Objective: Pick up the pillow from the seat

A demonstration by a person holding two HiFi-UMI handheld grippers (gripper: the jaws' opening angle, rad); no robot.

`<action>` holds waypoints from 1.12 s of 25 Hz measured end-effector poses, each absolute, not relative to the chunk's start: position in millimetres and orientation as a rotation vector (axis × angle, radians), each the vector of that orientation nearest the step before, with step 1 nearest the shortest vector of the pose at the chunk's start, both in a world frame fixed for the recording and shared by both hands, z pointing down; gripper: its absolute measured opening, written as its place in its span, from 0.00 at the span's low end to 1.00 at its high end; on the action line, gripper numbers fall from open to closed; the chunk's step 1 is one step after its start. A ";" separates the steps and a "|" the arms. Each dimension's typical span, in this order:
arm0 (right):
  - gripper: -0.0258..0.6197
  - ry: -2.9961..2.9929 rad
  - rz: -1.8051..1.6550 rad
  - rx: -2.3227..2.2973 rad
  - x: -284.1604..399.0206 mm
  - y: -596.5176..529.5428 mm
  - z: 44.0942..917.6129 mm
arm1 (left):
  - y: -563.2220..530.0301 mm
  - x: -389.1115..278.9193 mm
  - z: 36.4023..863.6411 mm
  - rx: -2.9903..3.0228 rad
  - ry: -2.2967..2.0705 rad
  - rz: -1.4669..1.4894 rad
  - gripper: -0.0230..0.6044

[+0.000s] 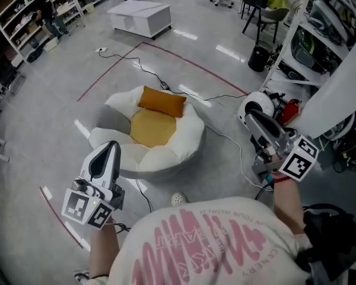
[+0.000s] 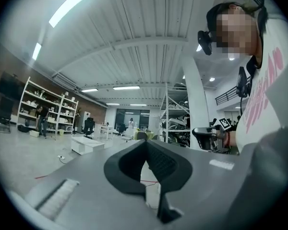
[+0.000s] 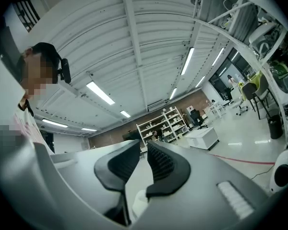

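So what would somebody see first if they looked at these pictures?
The bright orange pillow jumps out first, lying at the far side of the puffy white seat in the middle of the grey floor. Next come the two tools held up close in front, the left tool and the right tool, both empty.

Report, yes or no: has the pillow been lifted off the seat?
No, the orange pillow lies on the white seat, resting at its far side.
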State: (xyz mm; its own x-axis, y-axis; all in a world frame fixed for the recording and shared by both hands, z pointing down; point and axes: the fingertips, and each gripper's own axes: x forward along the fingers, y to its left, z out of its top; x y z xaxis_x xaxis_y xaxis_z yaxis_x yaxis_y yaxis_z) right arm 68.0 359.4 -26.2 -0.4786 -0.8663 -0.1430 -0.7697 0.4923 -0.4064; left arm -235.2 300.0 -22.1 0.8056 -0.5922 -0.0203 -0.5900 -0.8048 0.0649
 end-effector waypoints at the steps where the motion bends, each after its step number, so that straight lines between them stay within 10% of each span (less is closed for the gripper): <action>1: 0.12 2.410 -0.402 -1.382 66.3 345.8 -26.6 | 286.2 -238.3 -22.9 2.934 -0.962 -0.065 0.06; 28: 0.19 2.476 -0.496 -1.231 55.0 113.7 -5.8 | 118.0 -234.0 -14.4 2.808 -1.166 -0.139 0.06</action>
State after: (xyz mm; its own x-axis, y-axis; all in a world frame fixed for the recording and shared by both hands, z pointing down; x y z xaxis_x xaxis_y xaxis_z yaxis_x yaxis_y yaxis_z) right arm 55.0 113.7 -5.8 -0.5716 -0.8090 -0.1372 -0.6938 0.5658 -0.4456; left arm -234.0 118.0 -14.4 0.7031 -0.7095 -0.0469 -0.7006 -0.7025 0.1250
